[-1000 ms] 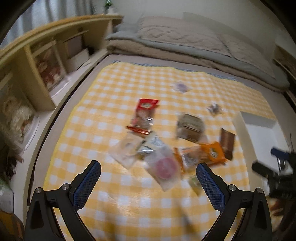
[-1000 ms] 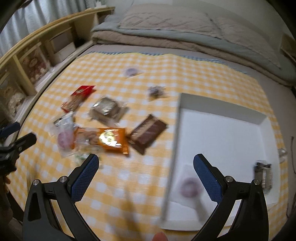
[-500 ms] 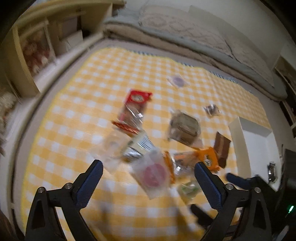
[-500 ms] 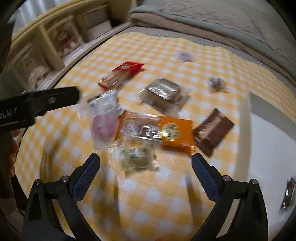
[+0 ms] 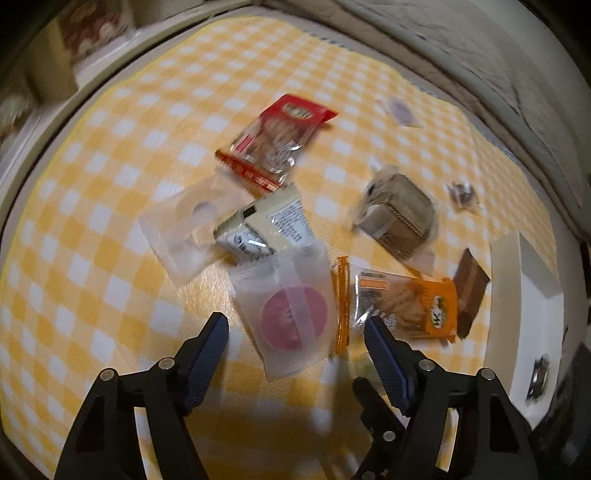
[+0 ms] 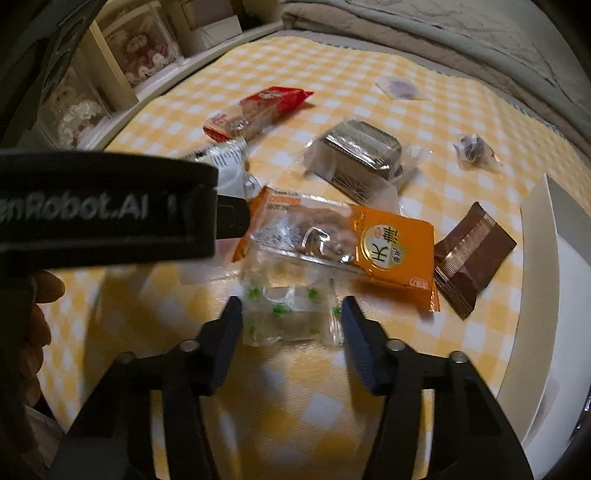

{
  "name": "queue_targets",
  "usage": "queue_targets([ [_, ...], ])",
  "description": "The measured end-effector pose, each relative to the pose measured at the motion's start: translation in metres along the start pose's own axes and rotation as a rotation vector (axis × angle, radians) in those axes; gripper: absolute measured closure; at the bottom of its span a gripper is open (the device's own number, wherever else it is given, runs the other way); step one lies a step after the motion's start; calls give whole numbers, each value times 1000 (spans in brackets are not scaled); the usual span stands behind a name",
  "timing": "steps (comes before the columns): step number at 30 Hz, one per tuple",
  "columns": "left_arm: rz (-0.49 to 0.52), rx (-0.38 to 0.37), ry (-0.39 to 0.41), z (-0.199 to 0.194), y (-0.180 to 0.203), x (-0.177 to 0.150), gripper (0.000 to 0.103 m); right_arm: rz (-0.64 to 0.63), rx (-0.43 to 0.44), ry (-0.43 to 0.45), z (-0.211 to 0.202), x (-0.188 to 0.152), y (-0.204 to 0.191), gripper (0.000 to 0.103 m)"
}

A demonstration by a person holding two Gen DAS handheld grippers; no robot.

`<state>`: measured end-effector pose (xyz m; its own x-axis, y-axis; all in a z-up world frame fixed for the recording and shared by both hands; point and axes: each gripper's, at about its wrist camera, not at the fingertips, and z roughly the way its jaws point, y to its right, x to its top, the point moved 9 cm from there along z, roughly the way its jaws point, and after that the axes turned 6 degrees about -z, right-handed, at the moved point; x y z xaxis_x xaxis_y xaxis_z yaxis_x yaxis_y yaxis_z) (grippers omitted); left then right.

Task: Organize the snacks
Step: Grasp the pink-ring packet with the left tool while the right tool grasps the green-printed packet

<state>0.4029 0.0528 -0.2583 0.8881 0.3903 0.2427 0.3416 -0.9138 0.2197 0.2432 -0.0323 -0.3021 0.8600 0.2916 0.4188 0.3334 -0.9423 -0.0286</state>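
Note:
Several wrapped snacks lie on a yellow checked cloth (image 5: 110, 206). My left gripper (image 5: 295, 332) is open, its fingers either side of a clear pack with a pink disc (image 5: 293, 317). My right gripper (image 6: 291, 314) is open around a clear green-dotted candy pack (image 6: 291, 314), fingers not touching it. An orange cracker pack (image 6: 354, 247) (image 5: 406, 306), a brown chocolate pack (image 6: 472, 254), a red pack (image 5: 277, 140) (image 6: 258, 110) and a silver-brown cake pack (image 6: 358, 151) (image 5: 399, 218) lie around.
A white tray (image 6: 535, 277) (image 5: 506, 295) sits at the right with a small wrapped item (image 5: 537, 376) in it. The left gripper's body (image 6: 103, 206) crosses the right wrist view. Shelves (image 6: 122, 74) stand left, bedding (image 6: 424, 26) behind.
Both grippers have dropped lower and closer to the snack pile. The right gripper swung left from the tray to the green-dotted pack. Both jaws have narrowed but stay open.

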Motion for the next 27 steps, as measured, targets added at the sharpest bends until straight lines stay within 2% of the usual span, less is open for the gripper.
queue_targets([
  [1, -12, 0, -4, 2, 0, -1, 30, -6, -8, 6, -1, 0, 1, 60],
  [4, -38, -9, -15, 9, 2, -1, 42, -19, -19, 6, -3, -1, 3, 63],
  [10, -140, -40, 6, 17, -4, 1, 43, -19, -27, 4, -6, -3, 6, 66],
  [12, -159, -35, 25, 17, -7, 3, 46, -18, -29, 4, -7, -3, 5, 67],
  [17, -87, 65, 50, 18, -6, 0, 66, -7, -39, 6, -9, -3, 9, 68],
  [18, -83, 65, 49, 17, -4, -1, 69, -5, -46, 9, -9, -3, 10, 68],
  [19, -80, 54, 41, 16, -1, -2, 77, 0, -51, 11, -10, -3, 11, 68],
  [20, -75, 37, 35, 15, 2, -3, 81, 4, -52, 12, -11, -2, 13, 69],
  [23, -53, 30, 49, 7, 5, -1, 86, 21, -66, 23, -15, 0, 19, 69],
  [27, -36, 13, 76, -10, 1, 2, 88, 45, -90, 75, -32, 11, 27, 69],
])
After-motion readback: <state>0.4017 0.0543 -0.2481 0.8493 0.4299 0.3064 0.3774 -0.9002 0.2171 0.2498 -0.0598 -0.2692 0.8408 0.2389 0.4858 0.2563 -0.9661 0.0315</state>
